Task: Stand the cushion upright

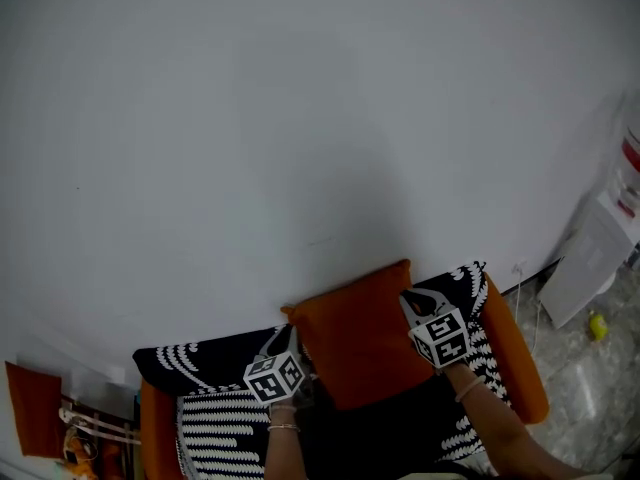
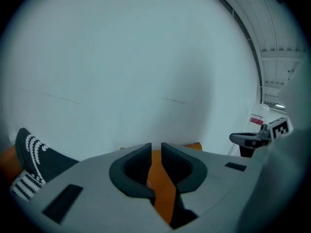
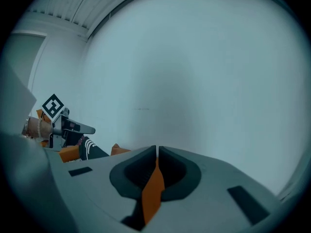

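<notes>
Left gripper: jaws narrow, clamped on orange fabric at the left edge of the square orange fabric cushion. Right gripper: jaws nearly together, pinching a thin fold of the same cushion near its upper right corner. Held between both grippers, tilted, over the black-and-white patterned throw covering the orange sofa, top edge toward the plain white wall.
</notes>
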The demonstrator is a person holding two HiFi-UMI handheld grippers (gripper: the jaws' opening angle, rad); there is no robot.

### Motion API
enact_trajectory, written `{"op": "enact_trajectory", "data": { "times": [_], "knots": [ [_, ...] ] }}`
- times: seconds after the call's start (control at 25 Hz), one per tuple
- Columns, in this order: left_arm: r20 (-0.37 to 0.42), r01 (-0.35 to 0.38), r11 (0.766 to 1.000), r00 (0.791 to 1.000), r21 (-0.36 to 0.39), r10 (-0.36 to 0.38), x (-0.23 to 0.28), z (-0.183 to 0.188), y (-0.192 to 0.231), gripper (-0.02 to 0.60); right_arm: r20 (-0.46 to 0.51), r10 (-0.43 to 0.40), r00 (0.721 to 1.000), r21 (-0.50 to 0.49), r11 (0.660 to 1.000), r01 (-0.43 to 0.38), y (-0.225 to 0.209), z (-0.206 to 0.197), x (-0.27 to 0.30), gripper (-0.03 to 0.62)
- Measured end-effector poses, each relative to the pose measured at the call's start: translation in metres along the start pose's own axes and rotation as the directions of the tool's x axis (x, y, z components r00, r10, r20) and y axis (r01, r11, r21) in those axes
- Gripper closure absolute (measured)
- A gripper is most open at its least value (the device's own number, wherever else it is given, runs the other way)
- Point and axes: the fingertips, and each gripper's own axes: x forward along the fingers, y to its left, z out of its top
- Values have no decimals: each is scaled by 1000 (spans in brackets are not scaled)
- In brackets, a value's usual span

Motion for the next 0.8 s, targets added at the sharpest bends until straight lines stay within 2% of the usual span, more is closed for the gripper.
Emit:
{"op": "enact_trajectory", "data": {
  "times": [0.8],
  "knots": [
    [107, 17, 995, 994, 95, -27, -131, -15, -97, 553, 104, 39, 994, -34, 999, -36, 39, 16, -144, 585]
  ]
}}
